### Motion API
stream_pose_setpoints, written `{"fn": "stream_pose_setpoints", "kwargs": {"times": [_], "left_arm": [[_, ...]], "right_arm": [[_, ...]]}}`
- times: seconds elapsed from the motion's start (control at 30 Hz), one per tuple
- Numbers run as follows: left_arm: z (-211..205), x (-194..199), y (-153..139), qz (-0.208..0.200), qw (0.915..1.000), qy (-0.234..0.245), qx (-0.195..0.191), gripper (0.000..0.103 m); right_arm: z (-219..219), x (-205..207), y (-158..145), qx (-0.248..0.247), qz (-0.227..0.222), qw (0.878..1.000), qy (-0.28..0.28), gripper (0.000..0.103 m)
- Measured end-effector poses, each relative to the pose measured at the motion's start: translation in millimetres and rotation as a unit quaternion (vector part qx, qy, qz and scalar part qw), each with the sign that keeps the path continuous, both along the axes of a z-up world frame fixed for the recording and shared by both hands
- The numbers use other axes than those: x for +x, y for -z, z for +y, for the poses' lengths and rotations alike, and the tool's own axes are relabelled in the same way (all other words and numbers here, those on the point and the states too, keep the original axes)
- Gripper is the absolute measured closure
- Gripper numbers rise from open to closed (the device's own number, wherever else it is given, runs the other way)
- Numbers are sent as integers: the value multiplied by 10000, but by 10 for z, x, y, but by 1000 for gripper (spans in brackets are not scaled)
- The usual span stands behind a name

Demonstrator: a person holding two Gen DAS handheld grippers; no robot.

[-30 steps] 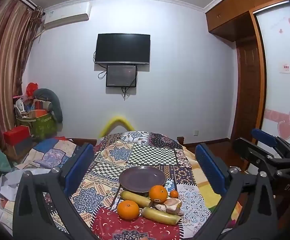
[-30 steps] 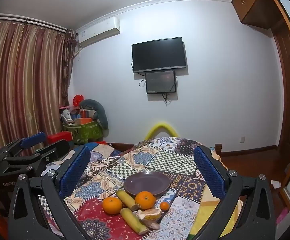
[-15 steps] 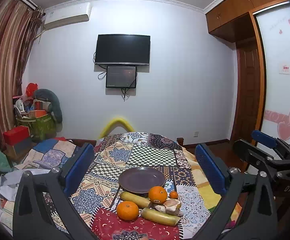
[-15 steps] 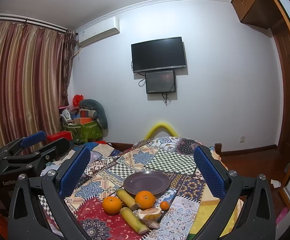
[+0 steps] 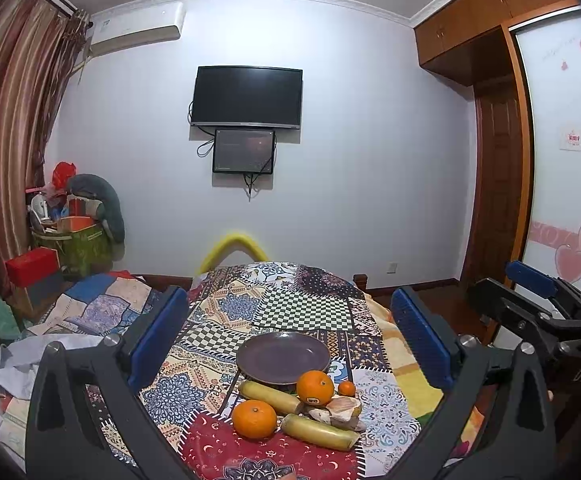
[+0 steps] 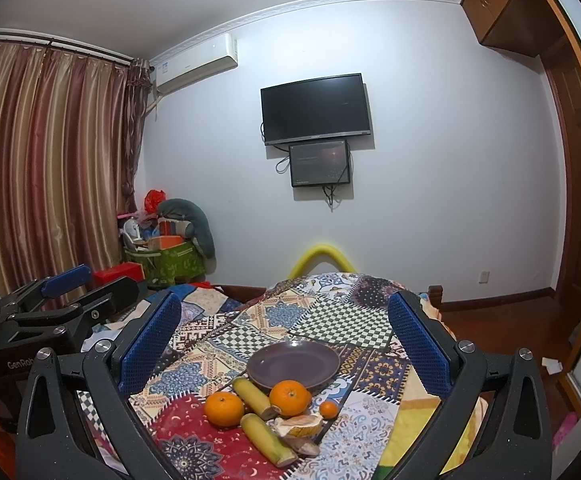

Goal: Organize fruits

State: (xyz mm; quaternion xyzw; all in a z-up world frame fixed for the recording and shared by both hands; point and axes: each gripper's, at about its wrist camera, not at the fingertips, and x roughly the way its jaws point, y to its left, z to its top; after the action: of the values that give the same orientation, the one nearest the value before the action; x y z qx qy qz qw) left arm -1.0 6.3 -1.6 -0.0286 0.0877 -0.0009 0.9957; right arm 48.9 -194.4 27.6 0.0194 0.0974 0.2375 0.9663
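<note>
An empty purple plate (image 5: 283, 356) sits on a patchwork tablecloth (image 5: 302, 312). Just in front of it lie two oranges (image 5: 315, 387), a tiny orange (image 5: 346, 389) and two yellow stalks (image 5: 318, 432). Left gripper (image 5: 290, 340) and right gripper (image 6: 286, 340) hover above, jaws wide apart, empty.

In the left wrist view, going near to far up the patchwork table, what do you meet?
Near orange → orange with a sticker → purple plate → checkered patch → yellow foam arch at the far end.
</note>
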Motion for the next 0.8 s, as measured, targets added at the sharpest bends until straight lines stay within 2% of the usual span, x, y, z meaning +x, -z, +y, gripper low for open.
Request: {"fn": "stream_pose_setpoints", "kwargs": {"times": [0.8], "left_arm": [[-28,9,5,-29,10000,1,2,0]], "right_arm": [[-21,-14,-15,12,8,10000,34,0]]}}
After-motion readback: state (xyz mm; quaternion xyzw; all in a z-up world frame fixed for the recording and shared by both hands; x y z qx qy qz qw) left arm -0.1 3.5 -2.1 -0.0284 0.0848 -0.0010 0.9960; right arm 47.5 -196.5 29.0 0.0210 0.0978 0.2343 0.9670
